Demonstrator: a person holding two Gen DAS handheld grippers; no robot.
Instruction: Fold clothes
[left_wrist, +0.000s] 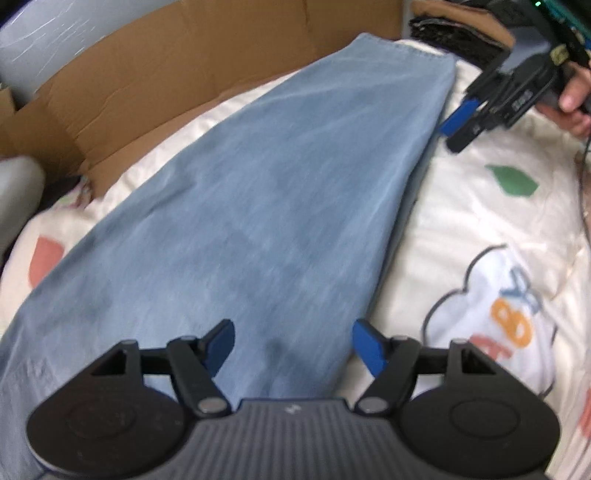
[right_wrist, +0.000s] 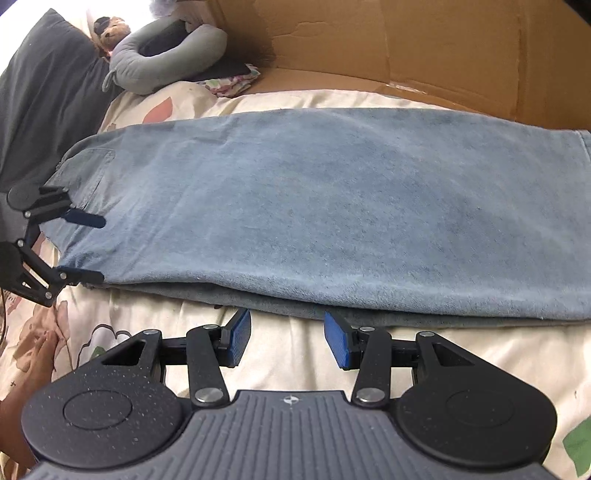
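1. We work over a bed covered by a cream quilt printed with cartoon shapes (right_wrist: 325, 99), so the ground is soft and slightly rumpled.
2. Behind the bed stands a flattened brown cardboard sheet (right_wrist: 424, 48); towards the head lie a grey curved neck pillow (right_wrist: 166, 55), a dark pillow (right_wrist: 44, 92) and a small plush toy (right_wrist: 110, 31).
3. The pale blue denim jeans (right_wrist: 332, 206) lie flat along the quilt, folded lengthwise with one leg on the other; the lower layer shows along the near edge, and a back pocket sits at the waist end.
4. Our left gripper (right_wrist: 94, 249) is at the waist end, jaws spread wide over the denim and pressing on nothing.
5. Our right gripper (right_wrist: 287, 338) sits just beside the near long edge of the jeans, jaws parted and empty above the quilt.
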